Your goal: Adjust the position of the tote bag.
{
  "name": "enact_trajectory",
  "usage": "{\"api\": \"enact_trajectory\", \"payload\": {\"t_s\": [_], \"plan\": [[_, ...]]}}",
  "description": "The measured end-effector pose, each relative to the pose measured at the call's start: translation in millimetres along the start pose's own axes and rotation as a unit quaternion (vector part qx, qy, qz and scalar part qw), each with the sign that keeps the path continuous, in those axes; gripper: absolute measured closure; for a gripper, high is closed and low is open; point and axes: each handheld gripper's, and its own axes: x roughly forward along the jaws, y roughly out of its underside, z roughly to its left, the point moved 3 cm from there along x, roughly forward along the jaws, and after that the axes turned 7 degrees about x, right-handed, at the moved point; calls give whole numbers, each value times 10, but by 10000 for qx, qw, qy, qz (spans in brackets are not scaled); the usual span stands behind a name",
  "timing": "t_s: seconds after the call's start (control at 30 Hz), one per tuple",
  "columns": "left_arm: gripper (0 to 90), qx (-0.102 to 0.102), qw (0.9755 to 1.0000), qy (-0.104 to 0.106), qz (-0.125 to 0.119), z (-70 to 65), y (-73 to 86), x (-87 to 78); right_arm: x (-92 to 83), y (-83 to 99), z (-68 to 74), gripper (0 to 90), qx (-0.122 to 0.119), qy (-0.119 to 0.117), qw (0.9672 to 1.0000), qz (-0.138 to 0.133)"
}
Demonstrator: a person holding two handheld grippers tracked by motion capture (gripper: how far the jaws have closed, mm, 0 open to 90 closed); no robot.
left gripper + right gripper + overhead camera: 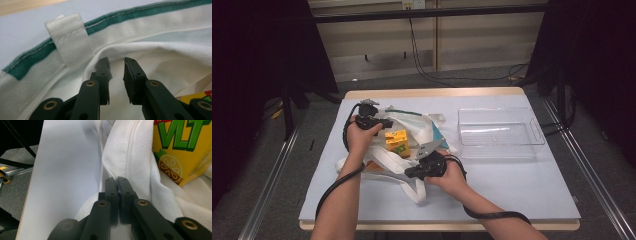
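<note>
A clear plastic tray (pixel 501 133) stands to the right of the white tote bag (pixel 412 127). A yellow drink carton (pixel 397 142) lies in the bag. The right gripper (pixel 117 180) pinches the bag's near edge; the left gripper (pixel 116 61), jaws spread, is inside the far rim.

The left hand (pixel 358 134) reaches forward from a straight forearm and bears the left gripper (pixel 117 65), whose jaws stand a little apart with nothing pressed between the pads. The right hand (pixel 451 176) turns inward across the body; the right gripper (pixel 117 185) points leftward, its jaws clamped together.
</note>
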Motion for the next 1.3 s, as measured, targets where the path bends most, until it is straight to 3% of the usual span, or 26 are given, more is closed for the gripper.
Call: {"api": "enact_trajectory", "payload": {"t_s": [0.17,0.27,0.33,0.4,0.47,0.53,0.63,0.77,0.83,0.93,0.97,1.0,1.1,1.3], "plan": [[738,123,9999,39,45,-1,-22,-67,-20,-11,7,870,28,0,10000,-38],[738,29,10000,34,-44,-28,-42,-105,-45,-35,39,861,-53,64,9999,-89],[739,127,9999,47,-13,-19,-46,-138,-74,-63,55,850,-41,81,9999,-129],[739,34,9999,53,-97,-35,-54,-154,-112,-101,69,820,-74,96,9998,-143],[740,148,9999,45,-43,-37,-52,-162,-159,-149,70,759,-95,209,9996,-183],[740,73,9999,53,-63,-56,-51,-154,-214,-208,75,752,-81,225,9994,-243],[741,168,9998,66,-23,-49,-43,-154,-326,-327,63,732,-121,275,9988,-396],[743,98,9999,117,-53,-55,-38,-158,-507,-489,7,742,-153,561,9967,-563],[743,131,9999,85,-5,-55,-42,-166,-564,-516,-43,759,-204,778,9955,-499],[742,110,9999,47,-84,-54,-61,-181,-597,-456,-131,792,-210,1097,9931,-349],[742,163,9998,37,-49,-40,-60,-186,-601,-424,-143,796,-311,1241,9914,-284],[742,91,9999,44,-80,-43,-59,-178,-603,-391,-154,807,-381,1361,9897,-226],[742,49,9999,46,-81,-35,-42,-161,-603,-303,-201,828,-318,1547,9873,-180],[744,-14,10000,58,-39,-16,9,-122,-569,-52,-388,863,193,1581,9871,-141]]}}
